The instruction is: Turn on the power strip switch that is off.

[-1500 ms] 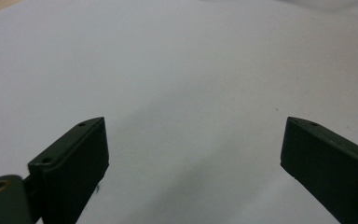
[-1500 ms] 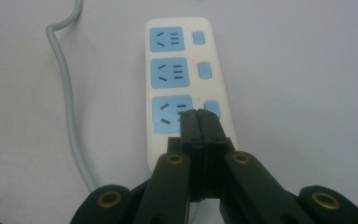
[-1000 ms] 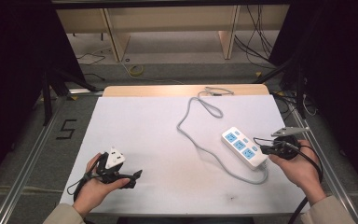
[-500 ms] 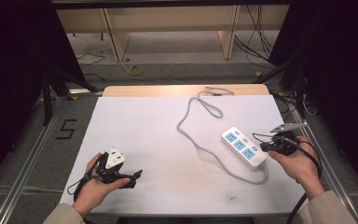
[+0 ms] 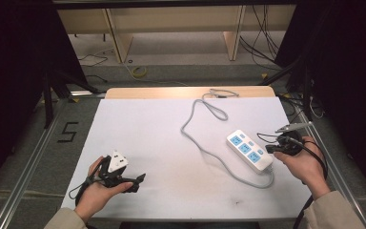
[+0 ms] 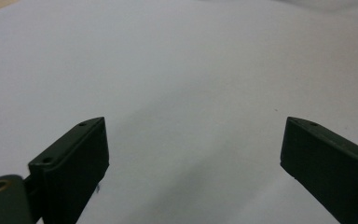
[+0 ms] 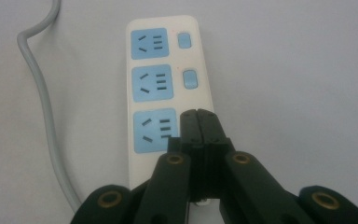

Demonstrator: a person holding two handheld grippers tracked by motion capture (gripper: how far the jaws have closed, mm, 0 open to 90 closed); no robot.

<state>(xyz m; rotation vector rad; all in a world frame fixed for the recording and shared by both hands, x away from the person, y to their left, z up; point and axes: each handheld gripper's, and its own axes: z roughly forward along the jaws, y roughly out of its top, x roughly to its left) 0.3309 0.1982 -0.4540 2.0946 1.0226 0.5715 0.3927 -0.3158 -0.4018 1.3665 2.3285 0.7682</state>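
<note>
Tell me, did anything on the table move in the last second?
Hardly anything. The right gripper has stayed shut over the near end of the power strip, by its third switch, with at most a tiny shift of the hand. The left gripper is still open over the bare white mat. The strip and its grey cord lie where they did.

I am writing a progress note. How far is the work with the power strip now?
Done: little that shows; no plug sits in the power strip, and two switches look untouched. In hand: the right gripper, jaws shut and empty, is over the nearest socket, where a third switch would be. Left: whether it presses cannot be told. The left gripper is open, apart, over the bare white mat.
</note>
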